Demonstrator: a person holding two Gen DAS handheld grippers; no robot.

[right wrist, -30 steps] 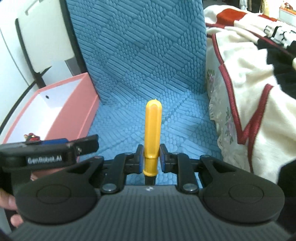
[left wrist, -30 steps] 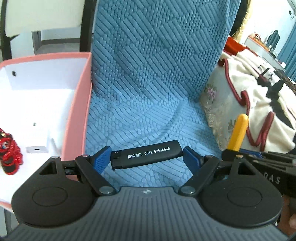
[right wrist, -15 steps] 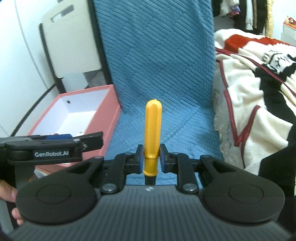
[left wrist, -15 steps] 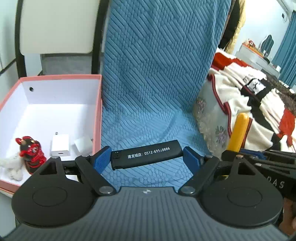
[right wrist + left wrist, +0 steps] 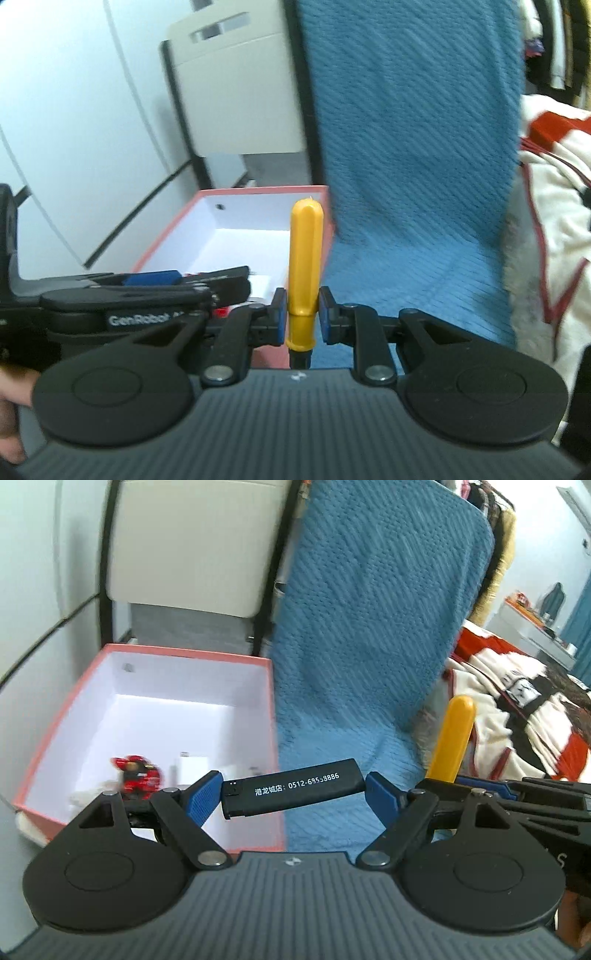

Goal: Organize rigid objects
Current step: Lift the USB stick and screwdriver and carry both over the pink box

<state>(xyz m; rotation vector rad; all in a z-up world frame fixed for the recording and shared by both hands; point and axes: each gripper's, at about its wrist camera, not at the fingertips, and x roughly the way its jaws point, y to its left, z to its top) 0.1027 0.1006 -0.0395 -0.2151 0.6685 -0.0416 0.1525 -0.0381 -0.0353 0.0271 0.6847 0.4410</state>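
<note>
My left gripper (image 5: 293, 794) is shut on a black lighter (image 5: 291, 788) with white print, held crosswise above the near right corner of a pink box (image 5: 184, 657) with a white inside. My right gripper (image 5: 302, 317) is shut on a yellow-handled tool (image 5: 306, 258), handle pointing up; the tool also shows in the left wrist view (image 5: 452, 734). The pink box (image 5: 255, 192) lies ahead and to the left of the right gripper. The left gripper (image 5: 147, 291) shows at the left of the right wrist view.
In the box lie a red figurine (image 5: 138, 775) and a white charger (image 5: 192, 768). A blue quilted cover (image 5: 369, 646) drapes the seat and back. A cream, red and black blanket (image 5: 517, 709) lies to the right. A white chair back (image 5: 192, 546) stands behind the box.
Both grippers have risen and shifted left, still holding their objects. The box now fills more of both views, with the lighter over its corner.
</note>
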